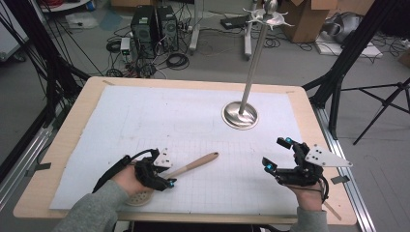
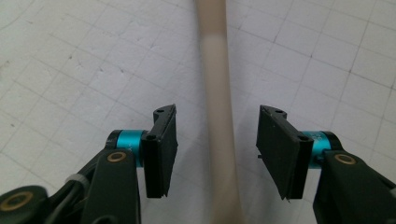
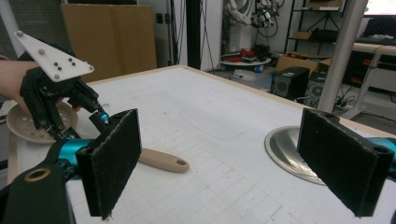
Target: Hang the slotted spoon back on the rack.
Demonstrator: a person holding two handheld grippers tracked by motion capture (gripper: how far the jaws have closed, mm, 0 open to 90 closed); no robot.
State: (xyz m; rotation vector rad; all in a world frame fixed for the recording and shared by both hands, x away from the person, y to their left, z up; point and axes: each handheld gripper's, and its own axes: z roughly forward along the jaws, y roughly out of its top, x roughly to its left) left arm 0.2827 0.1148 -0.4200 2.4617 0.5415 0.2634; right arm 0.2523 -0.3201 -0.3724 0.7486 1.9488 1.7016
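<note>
A beige slotted spoon lies on the white gridded mat, its round head (image 1: 140, 197) at the front edge and its handle (image 1: 198, 163) pointing right and away. My left gripper (image 1: 167, 178) hovers low over the handle near the head. In the left gripper view the handle (image 2: 215, 93) runs up between the two pads (image 2: 163, 149), with a gap on each side, so nothing is clamped. My right gripper (image 1: 276, 153) stands at the front right with its jaws wide apart and nothing between them (image 3: 224, 158). From there the left gripper (image 3: 95, 116) shows above the spoon handle (image 3: 163, 162).
A metal stand with a round base (image 1: 240, 115) and a tall pole (image 1: 254, 63) topped by hooks rises at the back right of the mat (image 1: 145, 121). The wooden table edge (image 1: 309, 125) frames the mat. Computers, cables and boxes lie on the floor beyond.
</note>
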